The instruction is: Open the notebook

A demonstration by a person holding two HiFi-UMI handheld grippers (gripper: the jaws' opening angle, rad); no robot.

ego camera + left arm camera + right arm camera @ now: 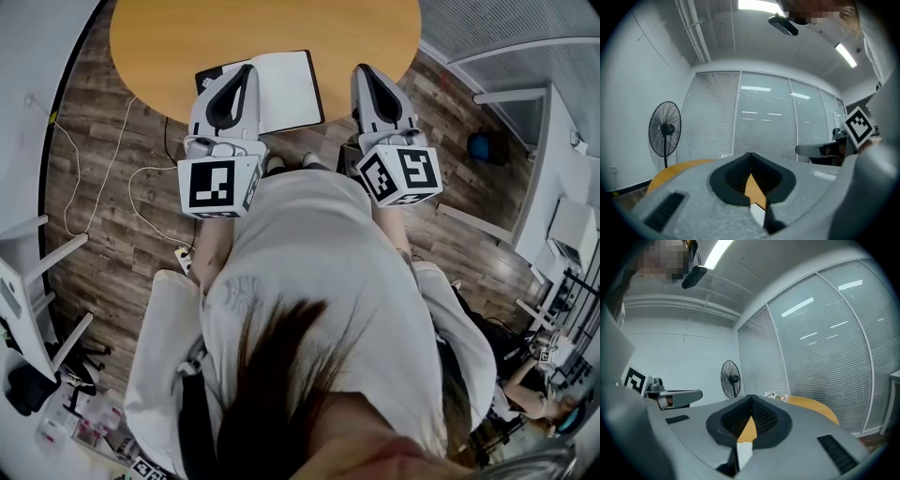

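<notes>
The notebook lies on the near edge of the round orange table, a white face up with a black border showing at its left. My left gripper is held level over the notebook's left part, jaws shut with nothing between them. The right gripper hangs just to the right of the notebook, its jaws also met at the tips and empty. In the left gripper view the left gripper shows closed jaws, as does the right gripper in its own view; a sliver of orange table shows under each.
A standing fan and a glass wall with blinds are beyond the table. White cables trail over the wooden floor at the left, by a white frame. A person's torso fills the lower head view.
</notes>
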